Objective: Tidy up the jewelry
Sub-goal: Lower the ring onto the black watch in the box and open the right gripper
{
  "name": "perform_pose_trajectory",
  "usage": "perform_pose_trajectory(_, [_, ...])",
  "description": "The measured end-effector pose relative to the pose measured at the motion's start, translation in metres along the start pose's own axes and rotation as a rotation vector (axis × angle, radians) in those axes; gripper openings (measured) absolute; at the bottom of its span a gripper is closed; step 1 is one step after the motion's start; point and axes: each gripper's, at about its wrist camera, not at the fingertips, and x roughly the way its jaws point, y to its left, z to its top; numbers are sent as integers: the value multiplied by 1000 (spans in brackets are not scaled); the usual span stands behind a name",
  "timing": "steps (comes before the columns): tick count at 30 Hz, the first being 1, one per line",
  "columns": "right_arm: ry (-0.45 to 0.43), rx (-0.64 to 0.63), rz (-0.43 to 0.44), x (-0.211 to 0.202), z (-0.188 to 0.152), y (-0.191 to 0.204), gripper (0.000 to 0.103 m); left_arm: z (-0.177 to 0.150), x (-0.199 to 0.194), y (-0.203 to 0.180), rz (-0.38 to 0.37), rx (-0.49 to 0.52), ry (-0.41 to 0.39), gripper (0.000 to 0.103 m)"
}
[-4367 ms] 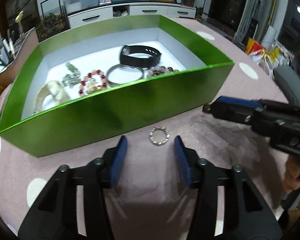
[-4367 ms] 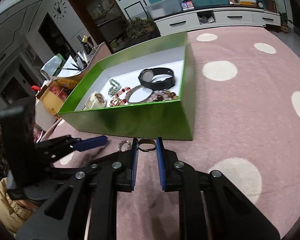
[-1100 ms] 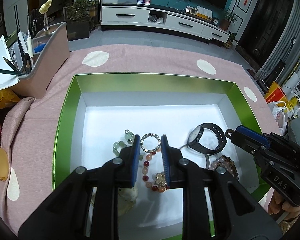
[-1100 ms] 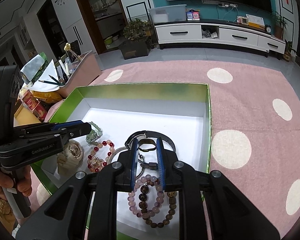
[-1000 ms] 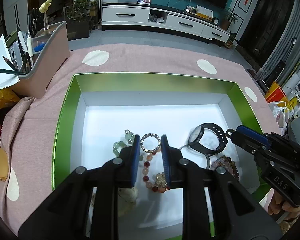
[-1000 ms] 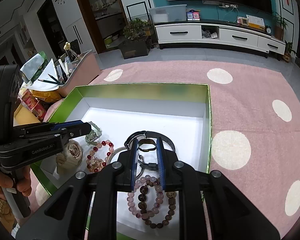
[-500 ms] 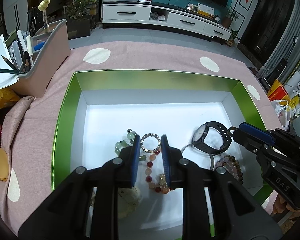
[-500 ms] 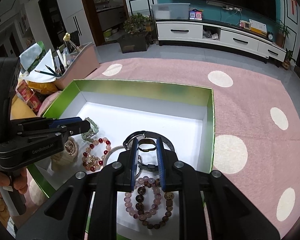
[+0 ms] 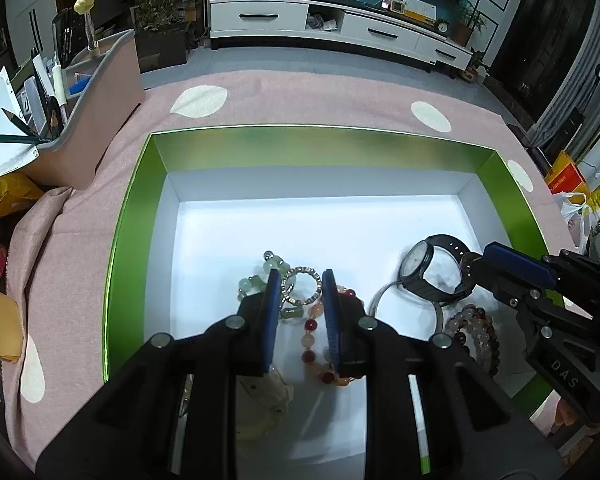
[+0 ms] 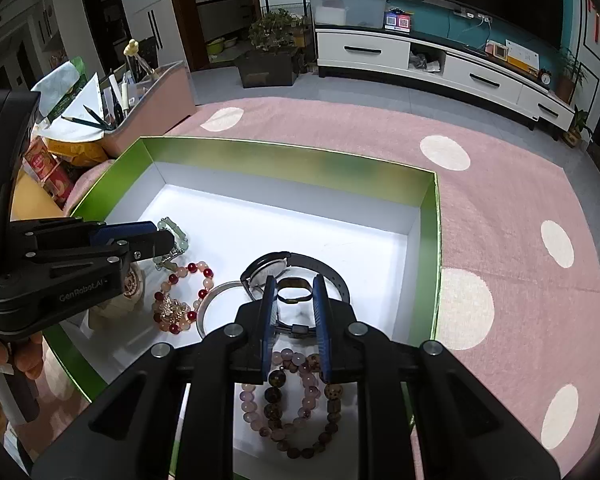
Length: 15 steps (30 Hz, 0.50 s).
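Observation:
A green box point(image 9: 300, 144) with a white floor sits on the pink cloth. My left gripper point(image 9: 301, 280) is shut on a silver studded ring point(image 9: 303, 269), held above a jade bead bracelet point(image 9: 274, 266) and a red bead bracelet point(image 9: 310, 326). My right gripper point(image 10: 294, 290) is shut on a dark bronze ring point(image 10: 296, 281) over the black watch point(image 10: 268, 270). Below it lie purple and brown bead bracelets point(image 10: 284, 400), and a silver bangle point(image 10: 210, 294) lies to the left. Each gripper shows in the other's view, left gripper point(image 10: 164, 240) and right gripper point(image 9: 472, 264).
A pink organiser point(image 9: 80, 112) with pencils and paper stands left of the box, with snack packets beside it. The dotted pink tablecloth point(image 10: 500, 200) spreads right of and beyond the box. A cream piece point(image 9: 260, 400) lies at the box's near left.
Earlier both rings lay on the cloth in front of the box; now each gripper holds one above the box floor. Over the last second both grippers only shifted slightly.

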Motion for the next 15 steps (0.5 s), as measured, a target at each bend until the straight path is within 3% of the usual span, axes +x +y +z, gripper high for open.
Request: perform_pose_trajectory(15, [36,-14,2,9,3,4,18,1,4,-1,10,10,16,21])
